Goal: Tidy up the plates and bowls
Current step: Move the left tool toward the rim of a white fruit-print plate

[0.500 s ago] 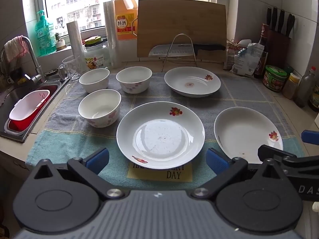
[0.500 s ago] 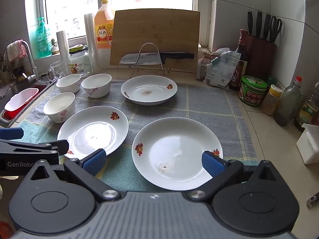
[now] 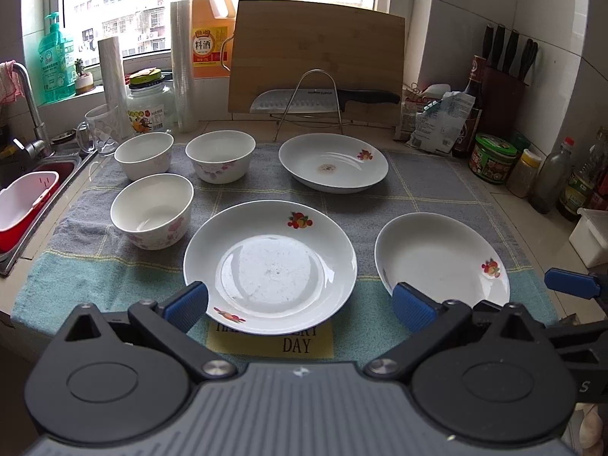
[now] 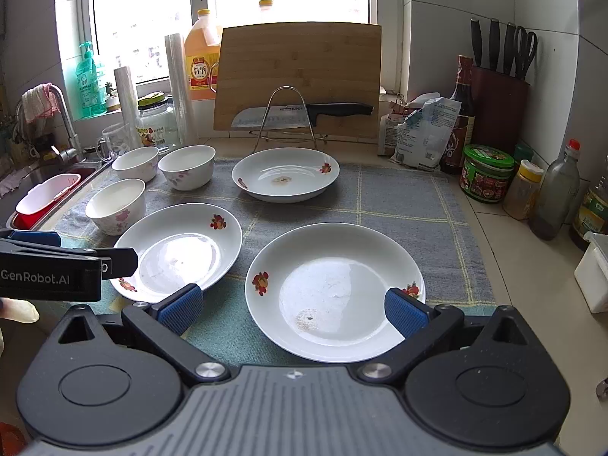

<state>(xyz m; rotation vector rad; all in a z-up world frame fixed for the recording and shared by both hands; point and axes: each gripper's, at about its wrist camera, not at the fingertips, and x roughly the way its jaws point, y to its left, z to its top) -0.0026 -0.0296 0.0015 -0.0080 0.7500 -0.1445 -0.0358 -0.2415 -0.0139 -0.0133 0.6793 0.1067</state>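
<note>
Three white plates with fruit prints lie on a grey and teal towel: a near middle plate (image 3: 269,266) (image 4: 178,250), a near right plate (image 3: 440,258) (image 4: 334,288) and a far plate (image 3: 334,161) (image 4: 285,174). Three white flowered bowls stand at the left: a near bowl (image 3: 152,209) (image 4: 116,205), a far left bowl (image 3: 143,154) (image 4: 135,162) and a far right bowl (image 3: 220,154) (image 4: 187,165). My left gripper (image 3: 300,306) hangs open over the near edge of the middle plate. My right gripper (image 4: 292,309) hangs open over the near edge of the right plate. Neither holds anything.
A sink with a red and white basket (image 3: 22,209) lies at the left. A cutting board (image 3: 315,60), a knife on a wire rack (image 3: 323,98), bottles and jars line the back. Jars and bottles (image 4: 490,173) stand at the right, with a knife block (image 4: 497,87).
Both views have shifted only slightly; the plates and bowls lie where they were and both grippers remain wide open.
</note>
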